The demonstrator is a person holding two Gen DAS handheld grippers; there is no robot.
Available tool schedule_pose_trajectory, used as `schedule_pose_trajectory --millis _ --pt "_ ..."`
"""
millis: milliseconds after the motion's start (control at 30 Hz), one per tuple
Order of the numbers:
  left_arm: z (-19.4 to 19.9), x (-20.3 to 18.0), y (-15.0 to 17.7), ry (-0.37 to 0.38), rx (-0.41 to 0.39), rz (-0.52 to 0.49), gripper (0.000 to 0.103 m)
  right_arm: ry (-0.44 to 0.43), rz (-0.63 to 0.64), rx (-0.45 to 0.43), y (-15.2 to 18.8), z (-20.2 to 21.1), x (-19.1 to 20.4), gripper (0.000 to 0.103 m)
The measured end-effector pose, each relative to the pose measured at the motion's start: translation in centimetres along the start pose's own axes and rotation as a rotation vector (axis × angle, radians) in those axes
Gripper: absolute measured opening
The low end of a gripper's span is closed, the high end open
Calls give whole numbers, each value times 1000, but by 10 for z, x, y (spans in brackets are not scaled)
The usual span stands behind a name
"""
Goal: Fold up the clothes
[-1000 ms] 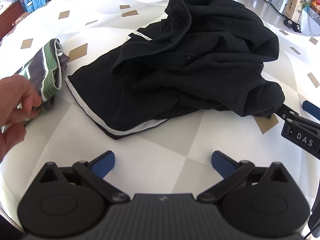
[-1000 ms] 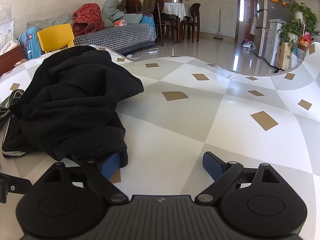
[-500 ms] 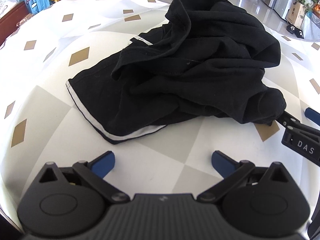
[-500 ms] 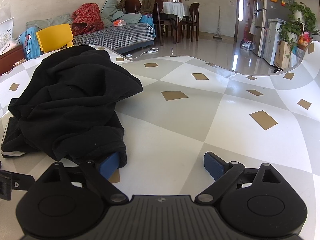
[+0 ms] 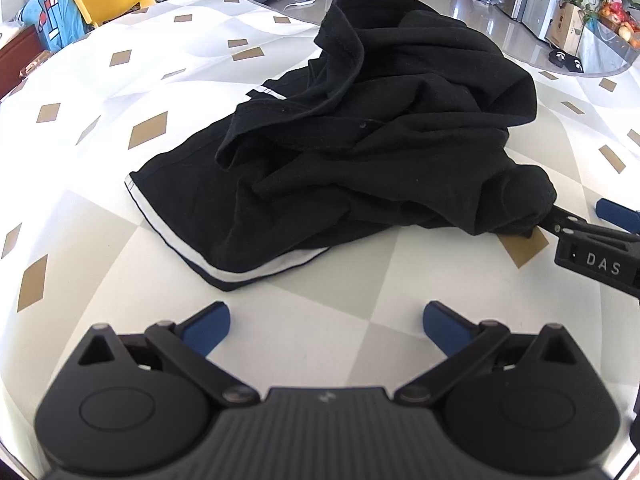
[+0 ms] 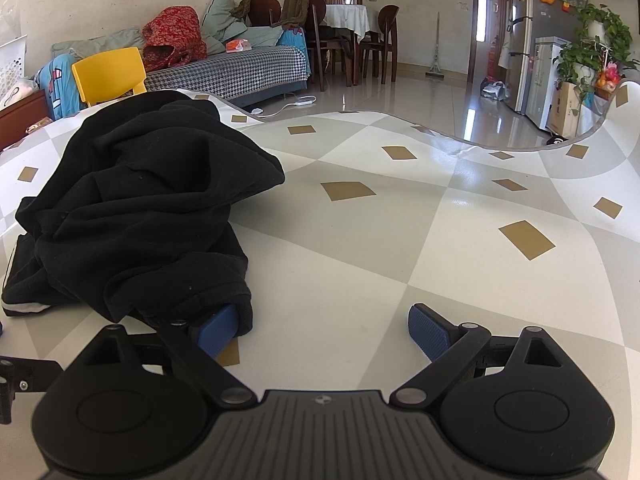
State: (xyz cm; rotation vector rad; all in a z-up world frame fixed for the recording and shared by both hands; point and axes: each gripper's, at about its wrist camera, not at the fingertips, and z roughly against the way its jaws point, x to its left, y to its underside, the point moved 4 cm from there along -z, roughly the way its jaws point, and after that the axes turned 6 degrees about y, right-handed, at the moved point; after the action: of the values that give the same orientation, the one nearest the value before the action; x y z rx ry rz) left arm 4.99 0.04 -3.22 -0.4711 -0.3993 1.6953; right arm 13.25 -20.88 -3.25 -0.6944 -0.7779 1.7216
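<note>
Two grippers sit spread wide at the crumpled black garment (image 5: 360, 152) heaped on the table (image 5: 120, 128): my left gripper (image 5: 326, 322) faces its white-trimmed hem, my right gripper (image 6: 322, 328) has one finger tucked under a fold, likely seeking an edge.

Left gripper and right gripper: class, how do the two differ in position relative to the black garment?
The left gripper sits short of the black garment, with bare tablecloth between its fingers; the right gripper has one finger tucked under the garment's edge. The left faces the white-striped hem; the right faces mostly open tablecloth. Both are open and grip nothing.
</note>
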Motion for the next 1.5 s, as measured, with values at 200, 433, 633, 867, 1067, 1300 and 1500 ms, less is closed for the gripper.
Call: schedule_pose_trajectory --millis 200,433,633,867,1067,1300,1500 --pt "2 0 3 10 4 -20 103 0 0 0 0 0 0 92" --pt "2 1 3 16 15 -28 103 0 0 0 0 0 0 93" --pt "2 0 2 13 25 -31 103 0 0 0 0 0 0 93" --pt "1 0 1 6 46 -16 103 0 1 0 0 0 0 93" --pt "1 0 1 2 51 -9 103 0 1 1 0 1 0 93" --pt "1 0 2 6 42 -13 103 0 1 1 0 1 0 93" --pt "2 1 2 14 34 -28 103 2 0 1 2 1 -1 93"
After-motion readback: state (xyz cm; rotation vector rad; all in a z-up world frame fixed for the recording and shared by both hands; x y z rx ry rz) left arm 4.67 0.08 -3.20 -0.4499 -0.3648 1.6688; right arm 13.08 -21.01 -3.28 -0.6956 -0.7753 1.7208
